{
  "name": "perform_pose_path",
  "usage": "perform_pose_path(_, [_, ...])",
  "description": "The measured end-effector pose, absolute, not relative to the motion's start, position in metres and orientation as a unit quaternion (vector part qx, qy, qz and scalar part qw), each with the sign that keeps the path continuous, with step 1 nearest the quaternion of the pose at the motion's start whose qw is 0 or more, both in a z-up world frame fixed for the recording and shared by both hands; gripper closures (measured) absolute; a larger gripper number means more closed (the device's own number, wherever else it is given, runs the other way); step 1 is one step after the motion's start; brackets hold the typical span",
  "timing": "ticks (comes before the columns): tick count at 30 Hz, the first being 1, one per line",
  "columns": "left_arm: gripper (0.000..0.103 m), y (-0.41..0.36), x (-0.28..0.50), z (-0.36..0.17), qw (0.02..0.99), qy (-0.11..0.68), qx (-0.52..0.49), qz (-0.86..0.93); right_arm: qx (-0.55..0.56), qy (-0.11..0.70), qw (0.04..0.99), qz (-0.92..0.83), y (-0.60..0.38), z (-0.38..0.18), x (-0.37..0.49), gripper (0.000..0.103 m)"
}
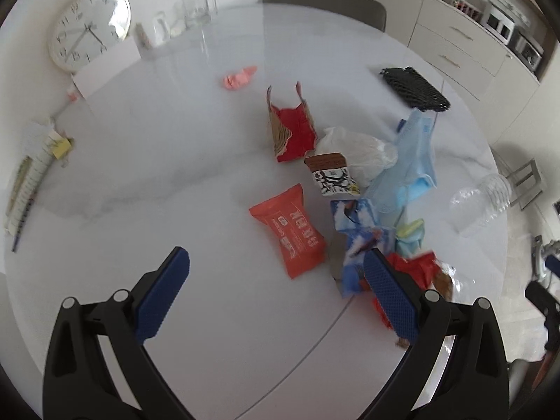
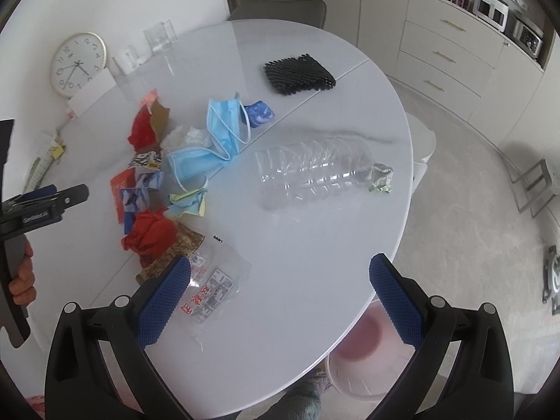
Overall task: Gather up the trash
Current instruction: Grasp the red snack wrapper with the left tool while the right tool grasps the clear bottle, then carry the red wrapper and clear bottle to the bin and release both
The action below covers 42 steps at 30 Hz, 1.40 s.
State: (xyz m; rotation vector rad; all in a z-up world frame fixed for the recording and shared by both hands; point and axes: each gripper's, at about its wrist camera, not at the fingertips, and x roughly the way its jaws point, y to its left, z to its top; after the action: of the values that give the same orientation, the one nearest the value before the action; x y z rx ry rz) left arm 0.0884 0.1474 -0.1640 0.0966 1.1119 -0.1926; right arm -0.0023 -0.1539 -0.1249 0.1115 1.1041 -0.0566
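Note:
Trash lies scattered on a round white marble table (image 1: 175,161). In the left wrist view I see an orange wrapper (image 1: 290,229), a torn red box (image 1: 292,127), a blue face mask (image 1: 409,164), a pink scrap (image 1: 238,77) and a black foam net (image 1: 414,87). My left gripper (image 1: 276,262) is open and empty just above the orange wrapper. In the right wrist view a clear plastic bottle (image 2: 315,171) lies on its side, and a clear printed bag (image 2: 213,283) lies near. My right gripper (image 2: 280,269) is open and empty over the table's near edge.
A pink bin (image 2: 367,357) stands on the floor under the table's edge. A wall clock (image 1: 89,28), glasses (image 1: 199,8) and a calendar (image 1: 28,182) sit at the table's far and left sides. Cabinets (image 2: 451,52) and a chair (image 1: 332,3) stand beyond.

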Motion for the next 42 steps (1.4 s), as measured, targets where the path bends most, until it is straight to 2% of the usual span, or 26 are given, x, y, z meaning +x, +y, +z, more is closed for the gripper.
perform_pose_path(2, [0.008, 0.149, 0.101, -0.177, 0.838, 0.537, 0.031, -0.089, 0.055, 0.528, 0.847, -0.036, -0.154, -0.127, 0.000, 0.002])
perform_pose_path(8, [0.026, 0.157, 0.135, -0.215, 0.811, 0.582, -0.027, -0.053, 0.053, 0.535, 0.842, -0.049, -0.155, -0.134, 0.004, 0.002])
perform_pose_path(10, [0.027, 0.157, 0.141, -0.225, 0.801, 0.595, -0.048, -0.044, 0.054, 0.534, 0.842, -0.054, -0.156, -0.136, 0.004, 0.002])
perform_pose_path(14, [0.035, 0.152, 0.145, -0.234, 0.792, 0.606, -0.063, -0.037, 0.056, 0.539, 0.838, -0.068, -0.162, -0.140, 0.008, 0.002])
perform_pose_path(16, [0.043, 0.148, 0.145, -0.235, 0.791, 0.608, -0.064, -0.035, 0.060, 0.538, 0.837, -0.073, -0.166, -0.140, 0.010, 0.002])
perform_pose_path(20, [0.069, 0.147, 0.148, -0.236, 0.796, 0.602, -0.064, -0.020, 0.078, 0.537, 0.836, -0.080, -0.176, -0.139, 0.017, 0.002])
perform_pose_path(28, [0.070, 0.158, 0.146, -0.233, 0.809, 0.586, -0.048, -0.014, 0.159, 0.548, 0.816, -0.097, -0.206, -0.145, 0.036, 0.002])
perform_pose_path(30, [0.070, 0.161, 0.146, -0.228, 0.811, 0.583, -0.042, -0.021, 0.140, 0.555, 0.817, -0.070, -0.209, -0.142, 0.047, 0.002])
perform_pose_path(35, [0.070, 0.166, 0.137, -0.210, 0.814, 0.579, -0.019, -0.051, -0.045, 0.572, 0.817, 0.057, -0.197, -0.128, 0.076, 0.002])
perform_pose_path(42, [0.070, 0.137, 0.108, -0.174, 0.821, 0.561, 0.015, -0.102, -0.272, 0.583, 0.732, 0.223, -0.171, -0.145, 0.093, 0.002])
